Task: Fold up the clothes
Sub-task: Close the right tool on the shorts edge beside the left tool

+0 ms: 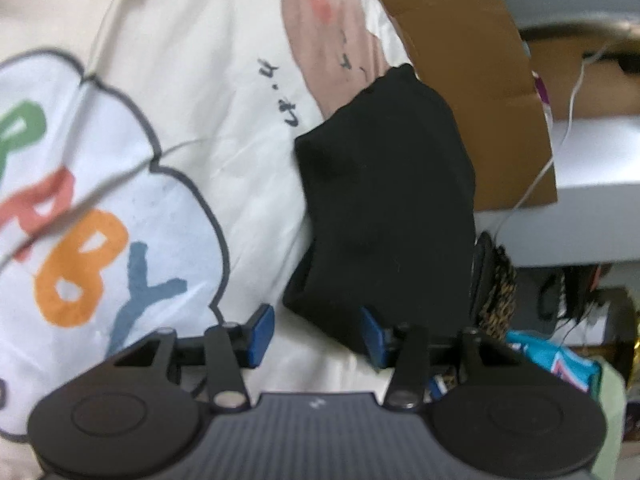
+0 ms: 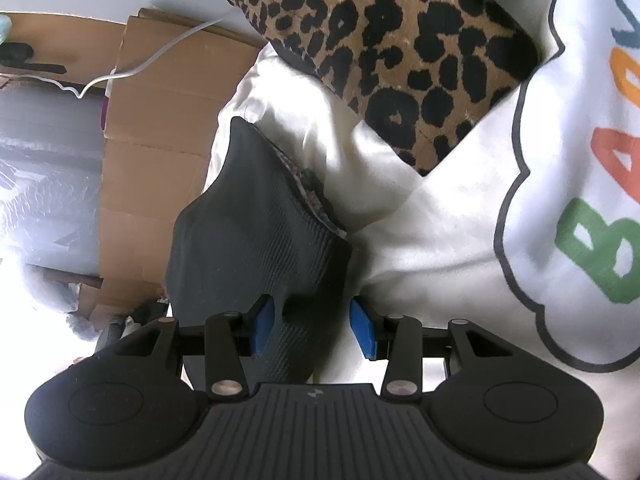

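Beyond the black garment (image 1: 384,200), up and to the right of the left gripper (image 1: 316,336), stands a brown cardboard box (image 1: 460,60) with its flap raised; what lies inside it cannot be made out. A thin white cable (image 1: 568,120) trails across it. From the right wrist view the same sort of cardboard (image 2: 152,152) sits to the left of the jaws, again with a white cable (image 2: 120,72) draped over it, its contents hidden.

The black garment is a small folded piece of dark fabric lying on a cream sheet (image 1: 200,80) printed with a cloud outline and coloured letters. In the left wrist view it looks plain, matte black and bunched, running away from the jaws; its near edge lies against the right blue pad (image 1: 374,338), while the left blue pad (image 1: 260,336) stands clear over the sheet. The left jaws are spread, pressing on nothing.

In the right wrist view the black garment (image 2: 256,248) shows a fine ribbed weave and a patterned lining at its folded edge. It stretches ahead of the right gripper (image 2: 312,328), with its near end lying between the pads. The right jaws are spread too; the fabric touches the left pad (image 2: 262,330) but is not squeezed. A leopard-print cushion (image 2: 380,52) rests on the sheet well ahead of the jaws.
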